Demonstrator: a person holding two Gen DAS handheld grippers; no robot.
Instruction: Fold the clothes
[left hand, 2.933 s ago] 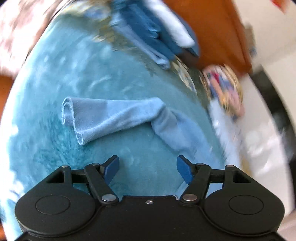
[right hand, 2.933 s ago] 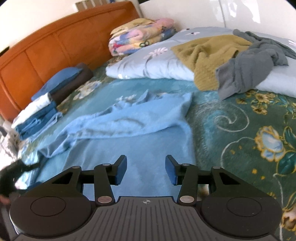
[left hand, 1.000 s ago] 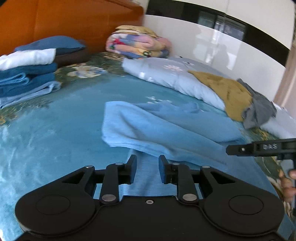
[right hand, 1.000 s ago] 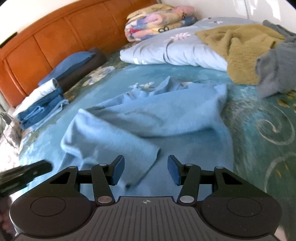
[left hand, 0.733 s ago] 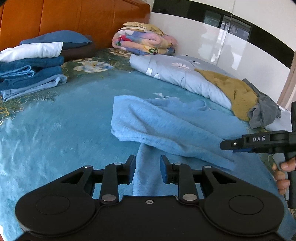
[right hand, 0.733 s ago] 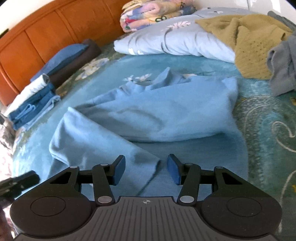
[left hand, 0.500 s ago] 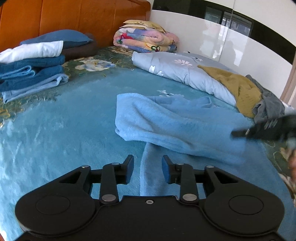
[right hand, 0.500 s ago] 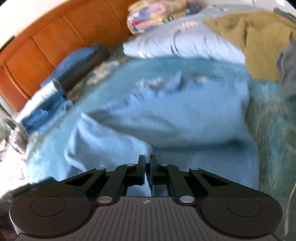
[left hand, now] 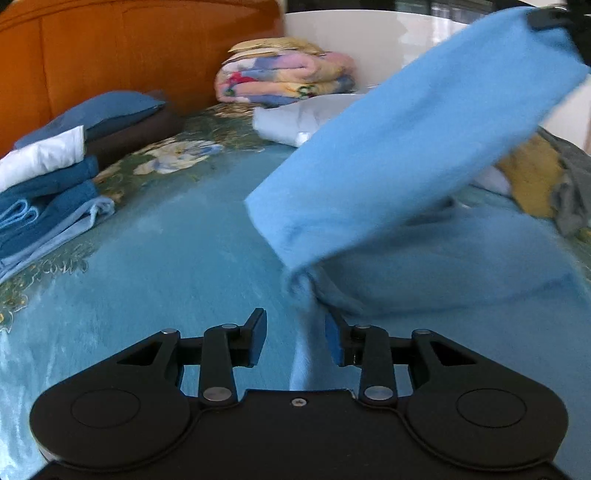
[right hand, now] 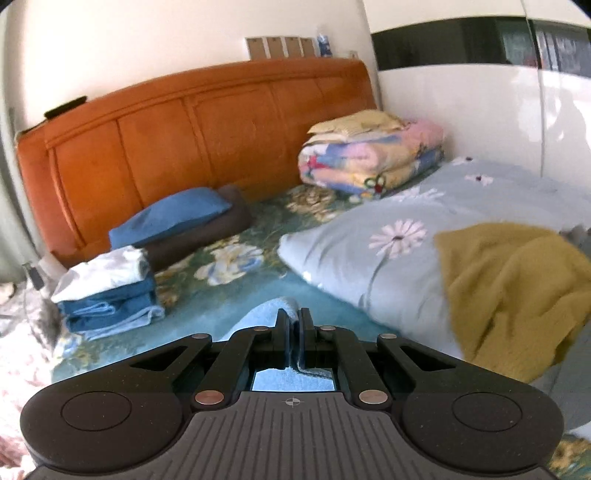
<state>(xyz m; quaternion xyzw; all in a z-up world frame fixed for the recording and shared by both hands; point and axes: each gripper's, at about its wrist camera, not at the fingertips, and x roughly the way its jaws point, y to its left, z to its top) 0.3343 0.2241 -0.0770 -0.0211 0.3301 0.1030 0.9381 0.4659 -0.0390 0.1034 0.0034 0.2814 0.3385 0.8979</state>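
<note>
Left wrist view: the left gripper (left hand: pixel 295 341) sits at lower centre, its fingers (left hand: pixel 255 338) partly apart and just widened further. A strip of the light blue garment (left hand: pixel 406 155) runs down between them, but the pads do not appear to press on it, though blur makes this uncertain. The garment rises in a broad band from the centre of the frame to the upper right corner, where the dark tip of the right gripper (left hand: pixel 550 18) holds its end. The rest of the garment lies spread on the teal bed cover (left hand: pixel 155 258) at right. A stack of folded clothes (left hand: pixel 44 199) occupies the left edge, with a floral quilt (left hand: pixel 284 79) at upper centre before the orange headboard (left hand: pixel 147 55).

Right wrist view: the right gripper's fingers (right hand: pixel 282 332) are closed together at lower centre, pinching a fold of the blue garment (right hand: pixel 264 314), which shows just above and below them. A mustard knit (right hand: pixel 517 288) lies at right on a pale grey floral duvet (right hand: pixel 369 266).
</note>
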